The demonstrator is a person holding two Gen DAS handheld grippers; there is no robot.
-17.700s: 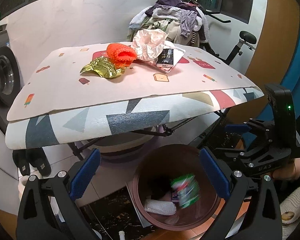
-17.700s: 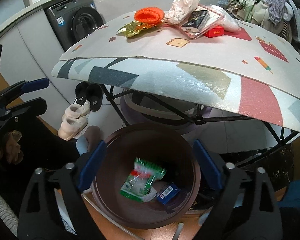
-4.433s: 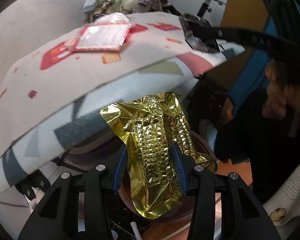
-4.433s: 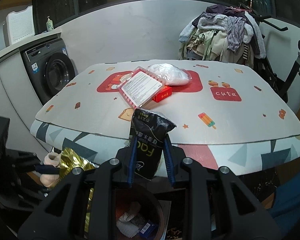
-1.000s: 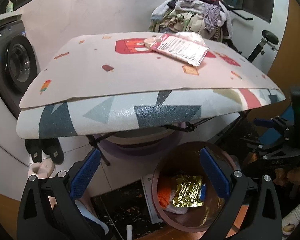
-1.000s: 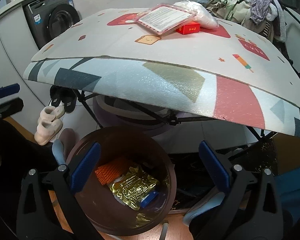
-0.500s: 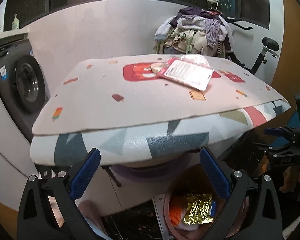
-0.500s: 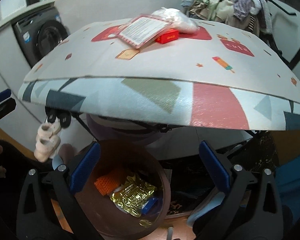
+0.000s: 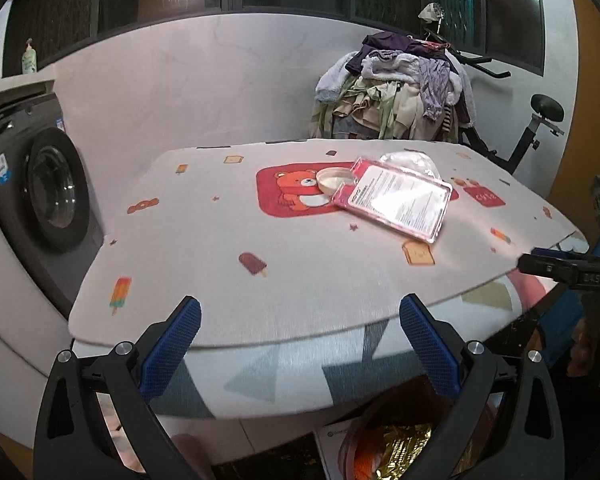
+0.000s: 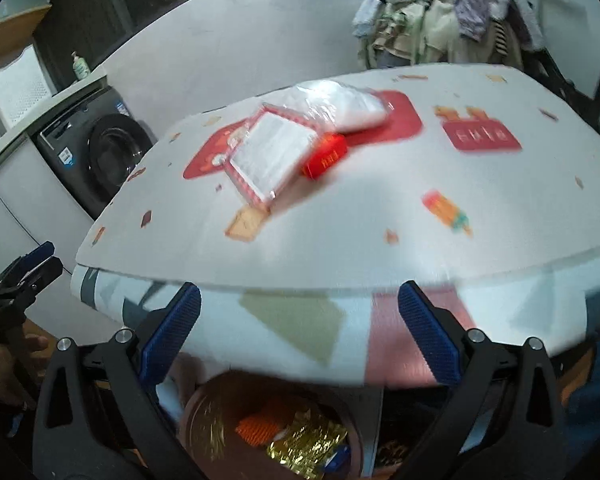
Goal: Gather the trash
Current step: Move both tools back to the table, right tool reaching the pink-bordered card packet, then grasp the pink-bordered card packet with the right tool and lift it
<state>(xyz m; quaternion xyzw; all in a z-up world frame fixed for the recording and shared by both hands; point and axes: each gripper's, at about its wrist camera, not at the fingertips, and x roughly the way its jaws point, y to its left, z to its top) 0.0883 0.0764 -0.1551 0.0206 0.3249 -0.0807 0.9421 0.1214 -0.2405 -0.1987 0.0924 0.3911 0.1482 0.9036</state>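
Now, grippers: my left gripper (image 9: 300, 344) and right gripper (image 10: 299, 338) both stand wide apart, holding nothing.
Trash left: pink-edged flat pack (image 9: 396, 204), clear plastic bag (image 10: 340, 106), red box (image 10: 326, 156) and a small round lid (image 9: 335, 179), clustered mid-table (image 9: 260, 280).
Bin (image 10: 204, 412): below the table edge, gold foil wrapper (image 10: 304, 446) inside.
Handling: I judge the pack light, stiff and thin; I'd pinch a raised edge. The bag looks soft and slippery.
Writing: pack's print is too small to read; "cute" is printed on the mat.
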